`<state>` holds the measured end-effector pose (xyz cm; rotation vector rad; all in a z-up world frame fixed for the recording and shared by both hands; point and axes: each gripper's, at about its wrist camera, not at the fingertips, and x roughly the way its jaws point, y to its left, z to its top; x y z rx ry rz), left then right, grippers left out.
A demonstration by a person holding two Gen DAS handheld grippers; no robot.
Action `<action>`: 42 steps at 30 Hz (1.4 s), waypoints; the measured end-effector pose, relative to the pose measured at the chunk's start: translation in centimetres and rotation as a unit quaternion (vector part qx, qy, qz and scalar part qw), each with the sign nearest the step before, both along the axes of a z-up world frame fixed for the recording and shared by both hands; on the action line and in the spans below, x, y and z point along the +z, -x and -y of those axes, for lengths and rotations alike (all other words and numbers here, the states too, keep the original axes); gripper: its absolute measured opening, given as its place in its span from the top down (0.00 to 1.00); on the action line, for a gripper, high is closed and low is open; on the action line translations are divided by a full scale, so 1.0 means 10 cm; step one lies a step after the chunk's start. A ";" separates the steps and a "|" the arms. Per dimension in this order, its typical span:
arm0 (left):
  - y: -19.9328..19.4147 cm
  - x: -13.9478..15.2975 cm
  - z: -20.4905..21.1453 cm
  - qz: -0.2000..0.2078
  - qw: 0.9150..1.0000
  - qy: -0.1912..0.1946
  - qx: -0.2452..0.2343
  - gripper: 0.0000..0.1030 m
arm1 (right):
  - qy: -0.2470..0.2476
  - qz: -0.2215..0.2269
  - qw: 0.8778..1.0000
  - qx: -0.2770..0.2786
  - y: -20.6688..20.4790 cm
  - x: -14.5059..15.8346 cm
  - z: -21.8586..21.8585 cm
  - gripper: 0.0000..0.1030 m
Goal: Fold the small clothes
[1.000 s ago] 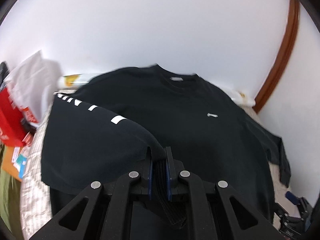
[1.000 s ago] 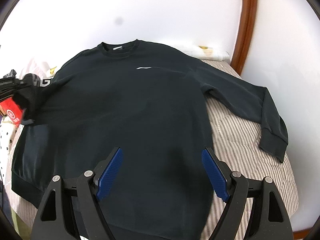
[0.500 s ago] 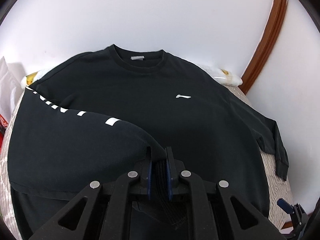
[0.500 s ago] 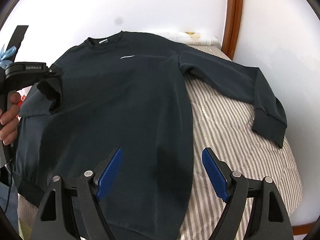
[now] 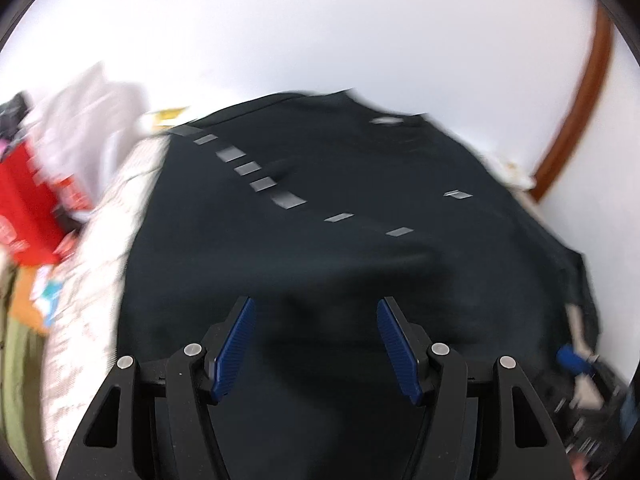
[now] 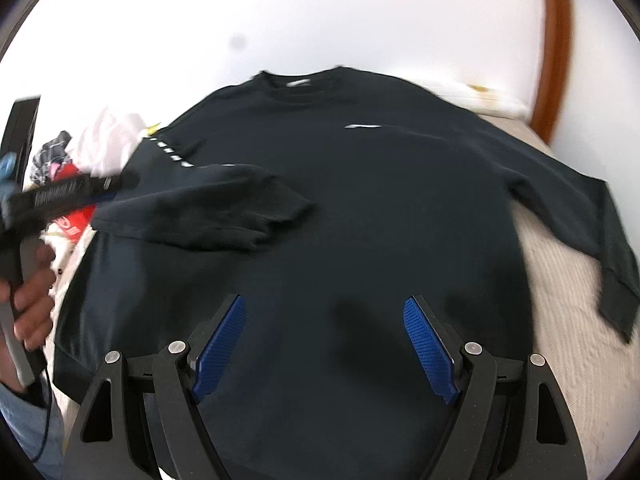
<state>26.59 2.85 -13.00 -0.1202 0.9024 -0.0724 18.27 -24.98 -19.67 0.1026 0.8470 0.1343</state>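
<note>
Black long-sleeved sweatshirt (image 6: 360, 208) lies face up on the striped bed (image 6: 568, 320), collar at 12 o'clock against the wall. Left sleeve (image 6: 208, 212), the one with white printed blocks, is folded inward across the chest, cuff lying near the garment's centre. Right sleeve (image 6: 580, 216) is stretched out toward 3 o'clock, not yet folded; body and hem also unfolded. Judged progress: first fold done, most of the task left. Left tongs (image 5: 316, 340) are spread wide and hold nothing; right tongs (image 6: 324, 344) likewise wide apart and empty, hovering over the lower body of the sweatshirt. Change versus half a second ago: the left tongs were then clamped on the left cuff; they have now let go and pulled back toward 9 o'clock. Left-wrist view is motion-blurred. Clutter pile (image 5: 36, 200) sits at 9 o'clock beside the bed.
</note>
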 end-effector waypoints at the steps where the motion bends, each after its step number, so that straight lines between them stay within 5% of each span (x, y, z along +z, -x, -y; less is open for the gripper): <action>1: 0.05 -0.04 -0.10 -0.004 1.000 -0.008 0.008 0.41 | -0.003 -0.002 1.000 0.005 -0.06 -0.01 -0.06 0.22; 6: 0.31 -0.34 -0.59 -0.031 0.997 -0.052 0.048 0.38 | -0.017 -0.025 0.999 0.010 -0.56 -0.16 -0.33 0.22; 15: 0.43 -0.68 -0.85 -0.050 0.997 -0.036 0.056 0.38 | -0.042 -0.053 0.997 -0.032 -1.29 -0.43 -0.44 0.34; 17: 0.44 -0.72 -0.89 -0.046 0.997 -0.030 0.059 0.36 | -0.019 -0.046 0.998 -0.037 -1.39 -0.42 -0.56 0.45; 19: 0.44 -0.72 -0.88 -0.041 0.997 -0.033 0.058 0.36 | -0.020 -0.037 0.999 -0.027 -1.45 -0.38 -0.62 0.83; 20: 0.44 -0.72 -0.86 -0.040 0.997 -0.037 0.058 0.36 | -0.041 -0.042 0.998 -0.001 -1.49 -0.36 -0.64 0.85; 24: 0.45 -0.73 -0.84 -0.034 0.997 -0.043 0.057 0.35 | -0.038 -0.006 0.999 0.000 -1.48 -0.10 -0.50 0.86; 29: 0.46 -0.74 -0.83 -0.031 0.997 -0.045 0.059 0.34 | -0.008 0.048 0.997 -0.066 -1.42 0.23 0.03 0.86; 34: 0.46 -0.74 -0.82 -0.033 0.997 -0.045 0.061 0.33 | -0.022 0.039 0.993 -0.106 -1.46 0.22 0.53 0.85; 42: 0.51 -0.72 -0.83 -0.042 0.996 -0.044 0.065 0.31 | -0.005 0.014 0.994 -0.111 -1.36 0.00 0.61 0.85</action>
